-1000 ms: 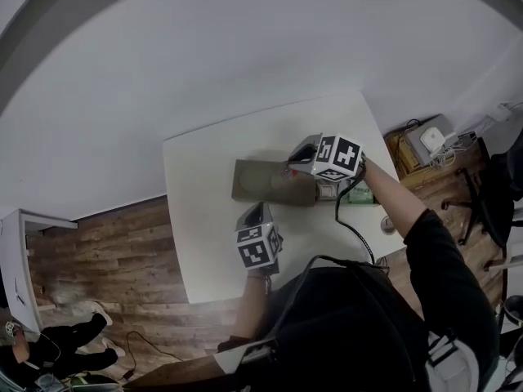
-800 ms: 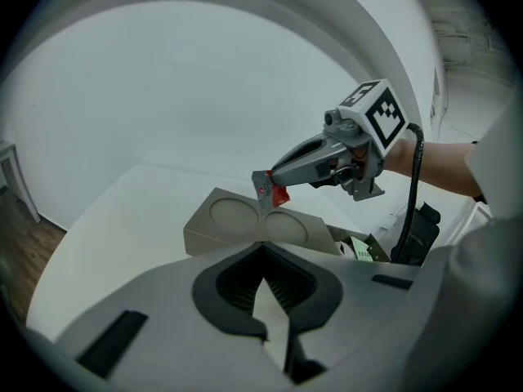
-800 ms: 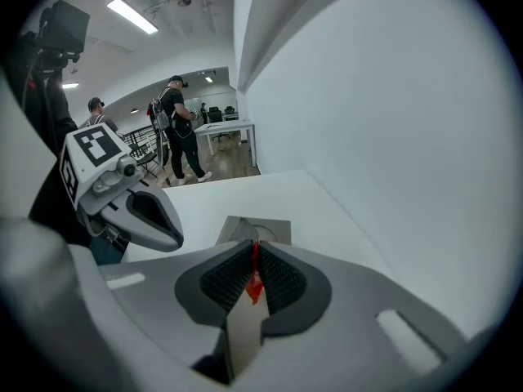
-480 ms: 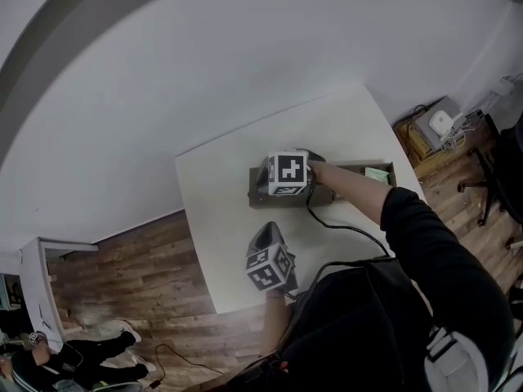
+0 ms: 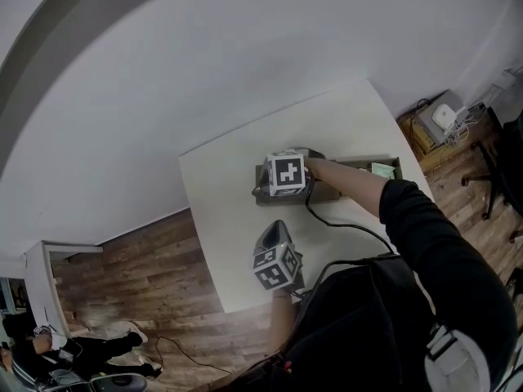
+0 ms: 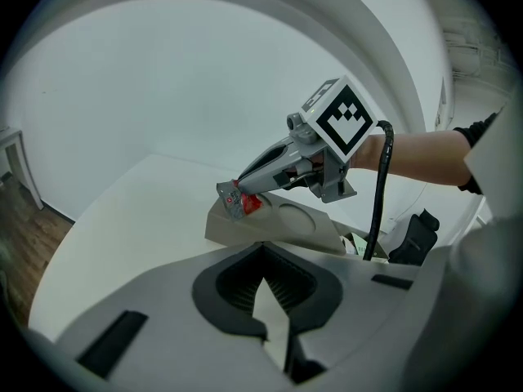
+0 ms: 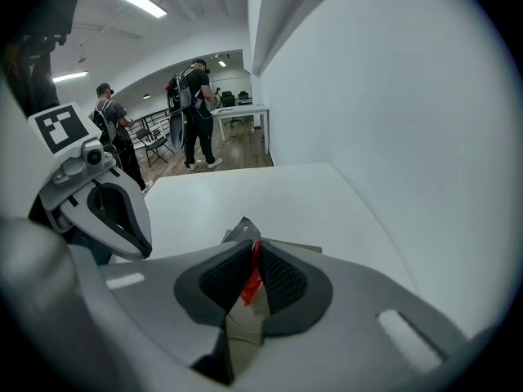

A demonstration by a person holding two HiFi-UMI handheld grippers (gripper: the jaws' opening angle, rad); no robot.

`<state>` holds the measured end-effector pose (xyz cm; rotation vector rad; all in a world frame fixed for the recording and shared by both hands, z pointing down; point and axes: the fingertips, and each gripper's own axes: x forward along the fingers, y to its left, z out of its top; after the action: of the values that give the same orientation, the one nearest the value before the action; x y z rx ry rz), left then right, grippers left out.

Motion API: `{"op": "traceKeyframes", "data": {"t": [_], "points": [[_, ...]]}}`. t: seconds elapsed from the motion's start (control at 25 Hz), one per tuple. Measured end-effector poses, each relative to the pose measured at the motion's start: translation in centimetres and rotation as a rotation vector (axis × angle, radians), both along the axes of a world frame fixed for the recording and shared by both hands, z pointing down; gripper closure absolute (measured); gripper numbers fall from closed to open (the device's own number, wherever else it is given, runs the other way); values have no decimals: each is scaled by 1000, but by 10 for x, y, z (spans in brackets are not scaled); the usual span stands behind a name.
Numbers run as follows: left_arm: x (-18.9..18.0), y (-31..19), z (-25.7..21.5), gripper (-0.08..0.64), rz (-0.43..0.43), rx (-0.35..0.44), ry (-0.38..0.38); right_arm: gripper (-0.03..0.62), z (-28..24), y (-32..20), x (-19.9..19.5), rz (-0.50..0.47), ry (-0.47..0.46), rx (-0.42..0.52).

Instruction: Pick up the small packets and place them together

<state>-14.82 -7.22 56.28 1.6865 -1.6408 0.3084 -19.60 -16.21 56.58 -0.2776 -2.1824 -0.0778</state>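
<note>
- Since a second ago, my right gripper (image 7: 252, 269) has swung from the right-hand part of the tray (image 6: 219, 229) over to its left end, dropping a little on the way; over the last half second it has barely shifted.
- Its jaws are clamped on a small red-and-silver packet (image 6: 238, 202), which sticks out past the tips.
- That packet hangs at the tray's left end, beside a round recess (image 6: 297, 219); I cannot tell whether it touches the tray.
- My left gripper (image 6: 262, 278) waits nearer to me over the white table (image 5: 216, 219), well apart from the tray, pointing towards it. Its jaws are closed together with nothing between them.
- A green packet (image 5: 381, 170) lies in the tray's far right end, well away from the one I am holding.
</note>
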Motion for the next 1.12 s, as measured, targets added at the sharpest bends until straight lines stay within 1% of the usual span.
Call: {"op": "traceKeyframes", "data": {"t": [0.2,0.28,0.32,0.36,0.52,0.64,0.76,0.84,0.96,1.12], "points": [[-2,-1,1,563,2,-6,1,528,3,1,-2,-24,17,23],[-4,-3,1,561,3,-8,2,492,4,1,-2,-30,19,27],[-4,-3,1,561,5,-7,4,484,4,0,-2,-29,18,30],[-4,-3,2,561,6,-7,4,459,4,0,-2,-26,15,31],[0,-7,3,563,23,-6,7,431,-3,-9,3,3,-22,24],[6,-15,2,561,40,-3,9,425,-24,-25,16,41,-81,43],[11,-19,0,561,58,3,8,425,-50,-44,47,102,-133,80],[17,-18,-1,561,75,3,8,426,-60,-55,78,150,-139,117],[26,-20,-3,561,96,8,4,426,-63,-69,136,233,-103,160],[34,-23,-4,561,111,15,-6,426,-54,-74,211,341,-56,172]]}}
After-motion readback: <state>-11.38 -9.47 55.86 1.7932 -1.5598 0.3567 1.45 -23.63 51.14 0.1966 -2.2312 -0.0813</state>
